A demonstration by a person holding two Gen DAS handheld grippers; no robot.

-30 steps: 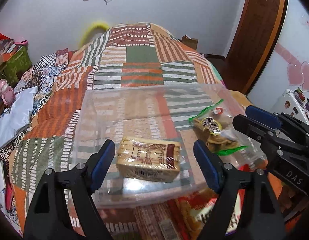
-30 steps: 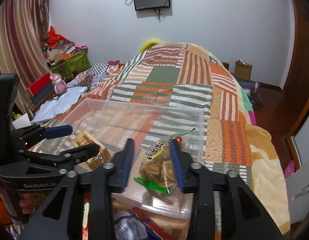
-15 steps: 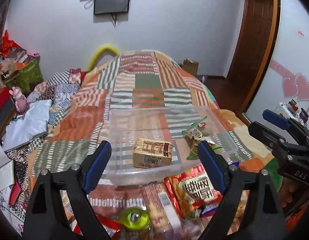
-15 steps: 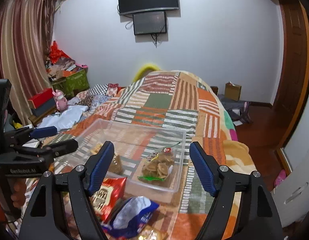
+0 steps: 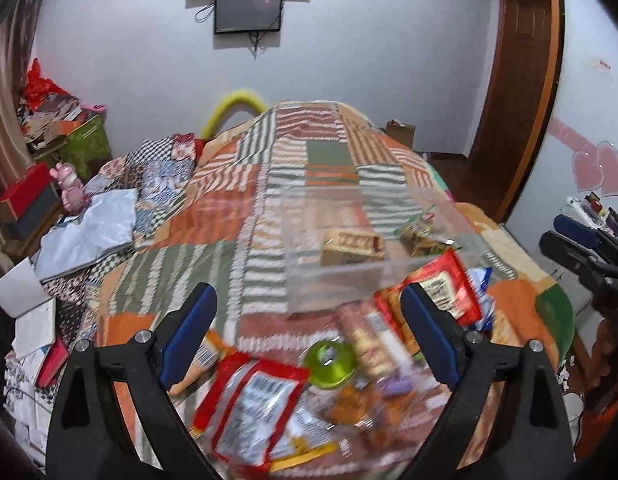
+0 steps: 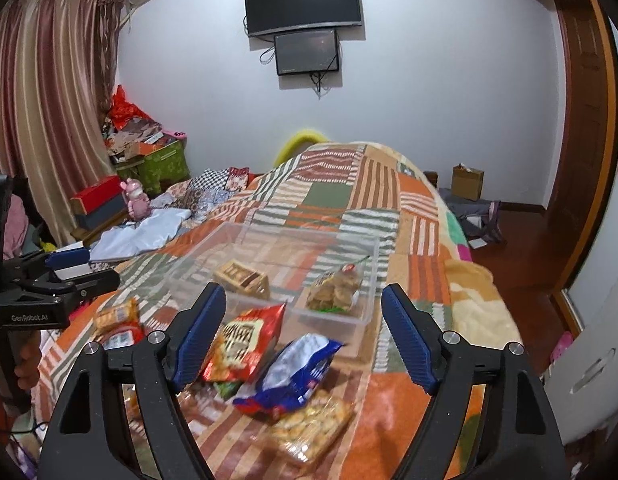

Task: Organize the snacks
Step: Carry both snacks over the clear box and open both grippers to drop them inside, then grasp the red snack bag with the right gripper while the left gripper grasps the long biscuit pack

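Observation:
A clear plastic bin (image 5: 333, 284) (image 6: 369, 264) sits on the patchwork bed. It holds a tan biscuit pack (image 5: 351, 246) (image 6: 241, 278) and a clear bag of round cookies (image 6: 335, 290) (image 5: 419, 236). A pile of loose snacks lies in front of it: a red bag (image 6: 245, 338) (image 5: 441, 284), a blue and white bag (image 6: 297, 376), a clear cookie bag (image 6: 309, 426), a red and silver packet (image 5: 253, 404) and a green-lidded cup (image 5: 329, 364). My left gripper (image 5: 309, 336) is open and empty above the pile. My right gripper (image 6: 301, 336) is open and empty above the pile.
The patchwork blanket (image 6: 349, 184) covers the bed. Boxes, a pink toy (image 6: 135, 200) and clutter stand along the left wall. A white sheet (image 5: 89, 232) lies at the bed's left. A wooden door (image 5: 513, 92) and floor are on the right.
Both grippers have pulled back and up from the bin. The right gripper let go of the cookie bag, which now lies in the bin. The loose snack pile has come into view.

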